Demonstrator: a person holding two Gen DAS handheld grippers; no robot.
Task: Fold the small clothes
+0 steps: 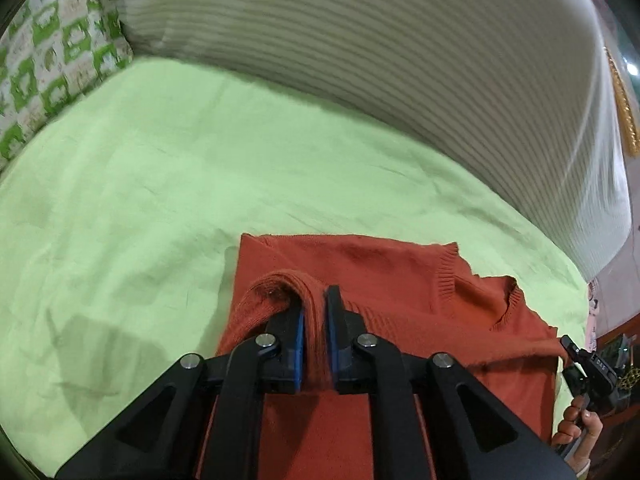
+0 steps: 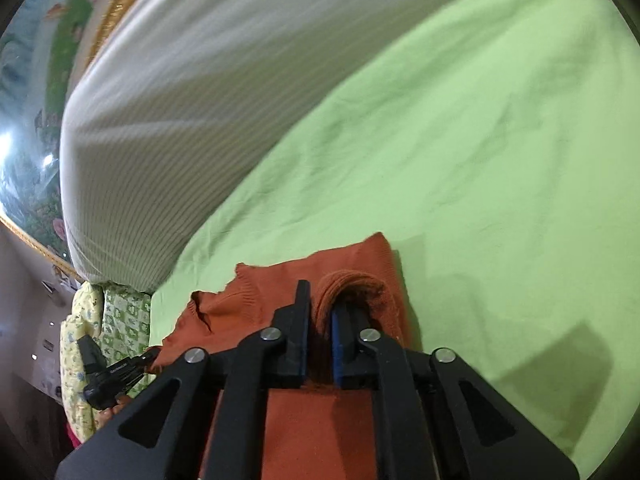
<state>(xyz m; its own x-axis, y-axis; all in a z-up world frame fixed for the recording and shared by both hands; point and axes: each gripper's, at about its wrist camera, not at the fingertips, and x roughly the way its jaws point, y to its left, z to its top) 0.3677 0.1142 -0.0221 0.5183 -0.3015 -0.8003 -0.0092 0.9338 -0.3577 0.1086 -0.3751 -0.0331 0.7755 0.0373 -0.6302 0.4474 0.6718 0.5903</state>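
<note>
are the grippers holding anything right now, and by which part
Both hold the orange sweater: left gripper and right gripper each pinch a bunched fold at a near corner.

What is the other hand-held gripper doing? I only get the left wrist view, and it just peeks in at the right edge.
Observer: The right hand-held gripper is clamped on a raised fold of the orange sweater.
Operator: Anything beyond the bed there?
Observer: A yellow patterned cloth lies beside a green-checked cushion.
Operator: And the wall?
Observer: It bears a painted landscape in a gold frame.
</note>
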